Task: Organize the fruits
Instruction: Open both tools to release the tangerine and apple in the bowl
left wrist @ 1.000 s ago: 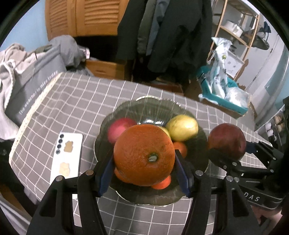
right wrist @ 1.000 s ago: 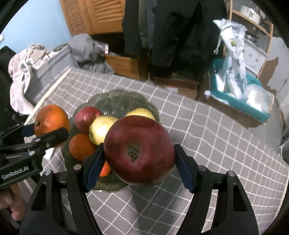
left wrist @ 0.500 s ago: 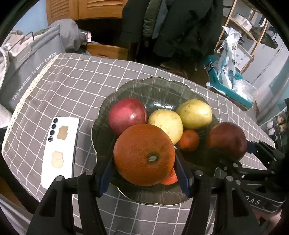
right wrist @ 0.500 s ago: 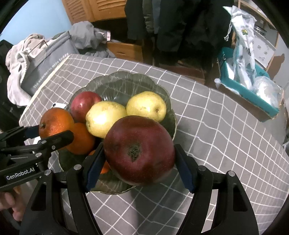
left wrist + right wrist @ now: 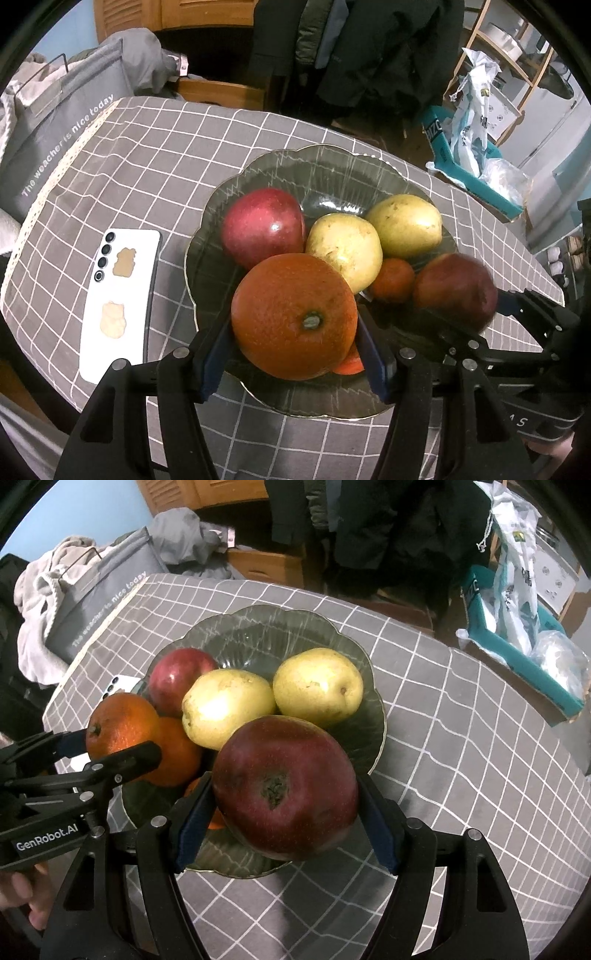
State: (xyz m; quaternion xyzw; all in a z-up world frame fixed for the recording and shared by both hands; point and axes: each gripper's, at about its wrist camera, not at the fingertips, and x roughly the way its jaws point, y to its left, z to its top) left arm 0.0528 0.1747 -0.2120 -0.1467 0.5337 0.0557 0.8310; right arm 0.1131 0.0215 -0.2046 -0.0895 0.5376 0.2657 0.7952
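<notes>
A dark glass plate (image 5: 325, 151) (image 5: 258, 611) stands on the grey checked tablecloth. On it lie a red apple (image 5: 262, 221), two yellow pears (image 5: 343, 251) (image 5: 404, 225) and a small tangerine (image 5: 391, 280). My left gripper (image 5: 295, 332) is shut on a big orange (image 5: 293, 315) just above the plate's near left part. My right gripper (image 5: 286, 816) is shut on a dark red apple (image 5: 284, 786) over the plate's near right rim. Each gripper also shows from the side in the other's view, the orange (image 5: 122, 723) at left there and the dark apple (image 5: 456, 288) at right.
A white phone (image 5: 118, 295) lies face down on the cloth, left of the plate. A grey bag (image 5: 55, 147) and clothes crowd the table's left edge. Beyond the far edge are hanging coats and a teal box (image 5: 476, 173) with plastic bags. A hand (image 5: 22, 897) grips the left tool.
Both grippers have sunk toward the plate with their fruit still held and tipped further down. The plate and the fruit on it now look larger and fuller in both views.
</notes>
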